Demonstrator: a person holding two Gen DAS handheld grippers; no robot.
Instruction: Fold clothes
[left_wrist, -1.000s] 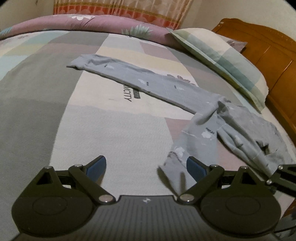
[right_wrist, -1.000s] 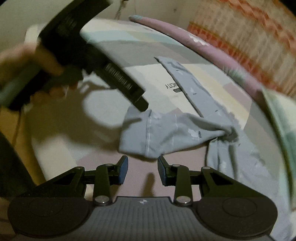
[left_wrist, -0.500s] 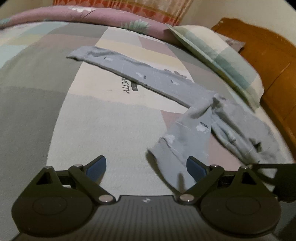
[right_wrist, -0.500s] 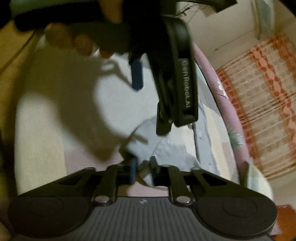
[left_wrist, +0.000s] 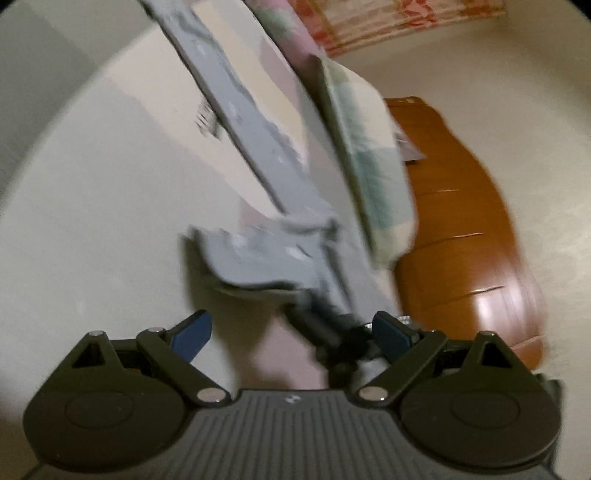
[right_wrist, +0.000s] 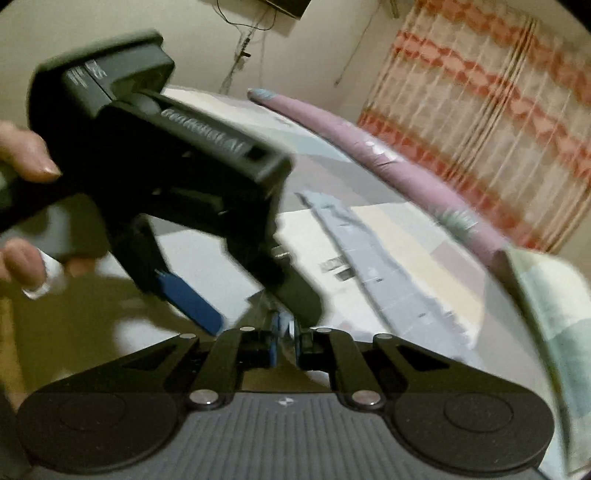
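Left wrist view: pale grey printed cotton trousers (left_wrist: 236, 122) lie on the patchwork-print bed (left_wrist: 92, 206), one leg stretched toward the far edge, the other leg (left_wrist: 255, 258) raised off the sheet and doubled, near the headboard-side edge by the striped pillow (left_wrist: 369, 155). Left gripper (left_wrist: 291, 330) has fingers wide apart, nothing between them. Right gripper (right_wrist: 284, 343) has just been closing; its fingers are nearly together, pinching a thin bit of grey fabric, blurred. Cloth looks light, limp, non-slippery, so it will sag and drag; likely best taken at a cuff or waistband corner, with the second grip on the matching corner to keep the edge taut.
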